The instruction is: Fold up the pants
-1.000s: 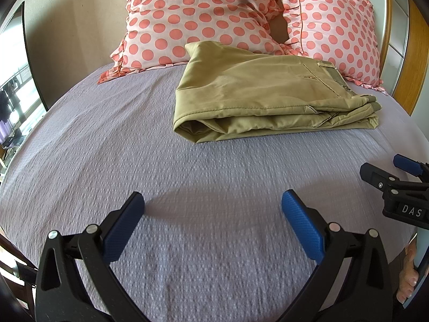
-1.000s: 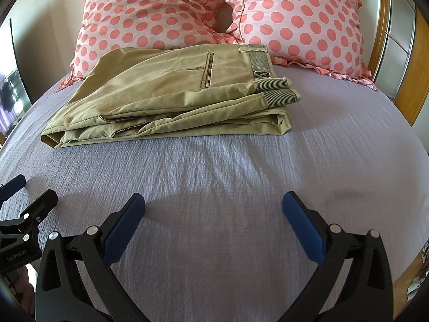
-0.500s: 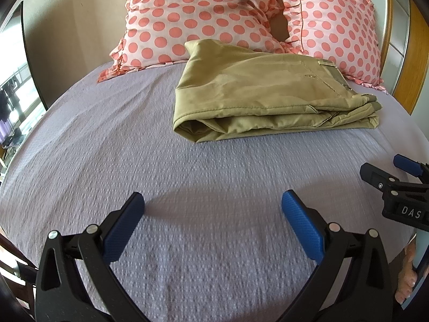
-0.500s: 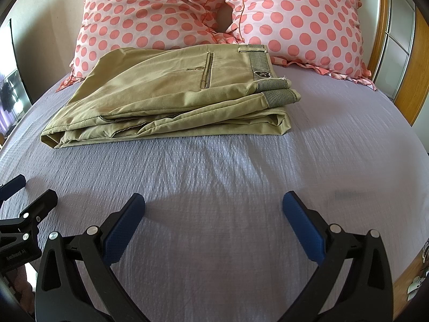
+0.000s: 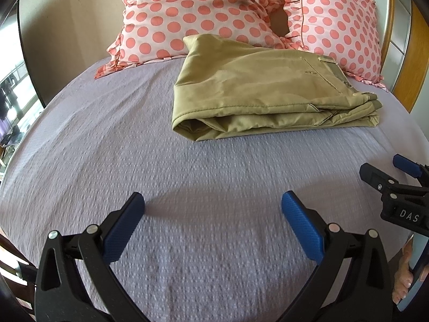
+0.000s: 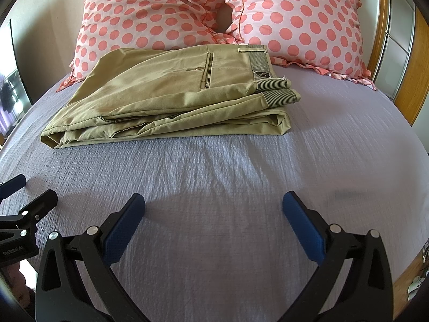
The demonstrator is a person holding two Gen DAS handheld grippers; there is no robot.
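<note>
Lying folded into a flat stack at the far middle of the bed (image 6: pixel 348 161), khaki pants (image 6: pixel 171 99) with far edge touching the two polka-dot pillows (image 6: pixel 150 13). Ribbed waistband (image 6: pixel 276 94) at the right end of the stack, rounded fold at the left end, welt pocket facing up. Looks finished or nearly so, judging by the layers stacked squarely.

Nearer, well apart from the pants: left gripper (image 5: pixel 213 212) with fingers spread wide and holding nothing, hovering over bare lilac bedspread. Right gripper (image 6: pixel 214 212) likewise spread and empty, over the near part of the bed, slightly right of the left one. Each tool visible at the edge of the other's view.

Risks from here, as a judgement only:
- Going back in for another fold could undo the stack; smooth cloth, layers likely to slide over one another if only the top layer gets pinched.
- Pinching at the left rounded fold could drag the inner layers out and open the bundle.
- Catching the bedspread along with the cloth could rumple the surface and tilt the stack; faint creases already showing in the bedspread just near of the pants.
- Pushing the stack farther could ride it up onto the pillows and spoil the flat lie.
- Uneven lift by the two grippers could skew the waistband end against the leg end.
</note>
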